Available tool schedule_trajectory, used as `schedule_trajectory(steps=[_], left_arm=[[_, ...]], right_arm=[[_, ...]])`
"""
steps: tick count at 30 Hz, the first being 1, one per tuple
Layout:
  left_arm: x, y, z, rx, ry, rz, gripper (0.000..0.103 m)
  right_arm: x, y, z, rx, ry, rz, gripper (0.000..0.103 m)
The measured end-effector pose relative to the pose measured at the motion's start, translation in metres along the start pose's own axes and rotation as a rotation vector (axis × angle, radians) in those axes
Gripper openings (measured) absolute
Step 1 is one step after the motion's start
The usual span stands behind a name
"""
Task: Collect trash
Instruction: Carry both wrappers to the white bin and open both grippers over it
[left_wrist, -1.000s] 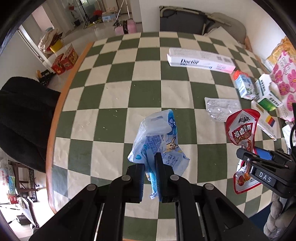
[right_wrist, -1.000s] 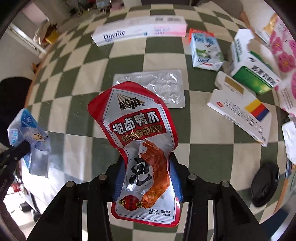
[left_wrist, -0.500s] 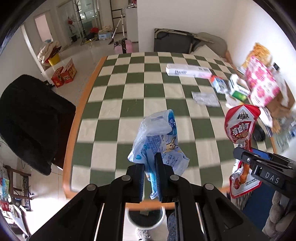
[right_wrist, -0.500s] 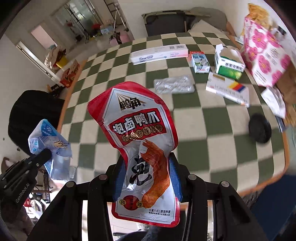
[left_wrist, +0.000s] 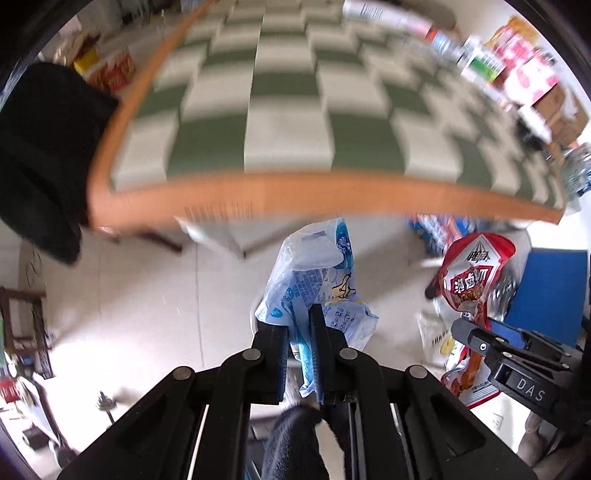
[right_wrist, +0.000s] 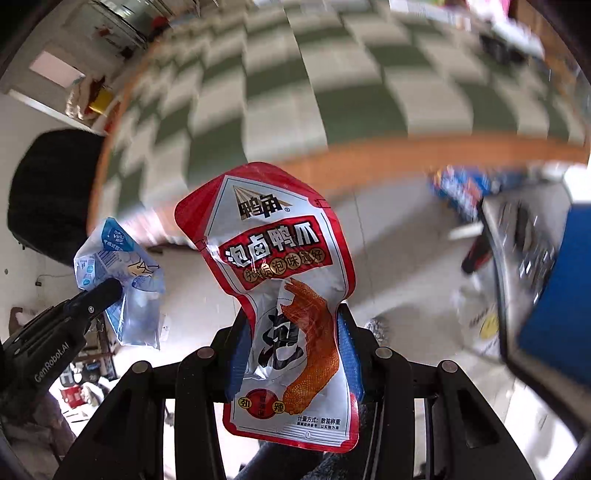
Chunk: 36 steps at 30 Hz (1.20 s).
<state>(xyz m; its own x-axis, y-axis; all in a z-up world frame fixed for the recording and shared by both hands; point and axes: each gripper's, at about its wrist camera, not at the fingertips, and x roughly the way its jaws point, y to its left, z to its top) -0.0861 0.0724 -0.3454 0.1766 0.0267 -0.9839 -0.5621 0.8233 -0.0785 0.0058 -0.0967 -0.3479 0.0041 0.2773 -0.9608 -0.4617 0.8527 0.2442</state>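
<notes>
Both wrappers are off the worktop (left_wrist: 332, 192) now, hanging over the floor. Left hand-held gripper (left_wrist: 300, 339) is pinched tight on the blue wrapper (left_wrist: 317, 273), right hand-held gripper (right_wrist: 293, 354) is clamped on the red pouch (right_wrist: 273, 266), long axis along the fingers. No bin in view tbh.

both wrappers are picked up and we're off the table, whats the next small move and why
Probably carry both on toward wherever the trash goes and lower them. The left gripper is shut on the blue-and-white wrapper and the right gripper on the red duck-feet snack pouch, both past the table's wooden edge over the floor. No bin shows clearly yet.
</notes>
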Motion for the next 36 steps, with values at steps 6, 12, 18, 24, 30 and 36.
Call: schedule_trajectory(steps=[6,12,18,24,30,36], left_arm=[[0.136,0.015,-0.03,-0.07,0.164,-0.04,0.008],[0.277,0.034,-0.049,-0.179,0.304,-0.109,0.009],[0.344,0.045,-0.056,-0.205,0.359,-0.13,0.015],[0.342,0.077,-0.066,-0.227,0.343,-0.067,0.098],[0.31,0.093,-0.079,-0.201,0.317,0.037,0.098],[0.248,0.09,-0.092,-0.154,0.276,0.123,0.098]], right_arm=[[0.125,-0.036,-0.041,0.034,0.137,0.005,0.045],[0.26,-0.073,-0.06,0.094,0.252,0.057,0.045],[0.365,-0.091,-0.065,0.133,0.314,0.101,0.046],[0.422,-0.099,-0.065,0.152,0.361,0.129,0.08],[0.413,-0.089,-0.067,0.101,0.349,0.062,0.102],[0.365,-0.062,-0.068,-0.012,0.299,-0.072,0.103]])
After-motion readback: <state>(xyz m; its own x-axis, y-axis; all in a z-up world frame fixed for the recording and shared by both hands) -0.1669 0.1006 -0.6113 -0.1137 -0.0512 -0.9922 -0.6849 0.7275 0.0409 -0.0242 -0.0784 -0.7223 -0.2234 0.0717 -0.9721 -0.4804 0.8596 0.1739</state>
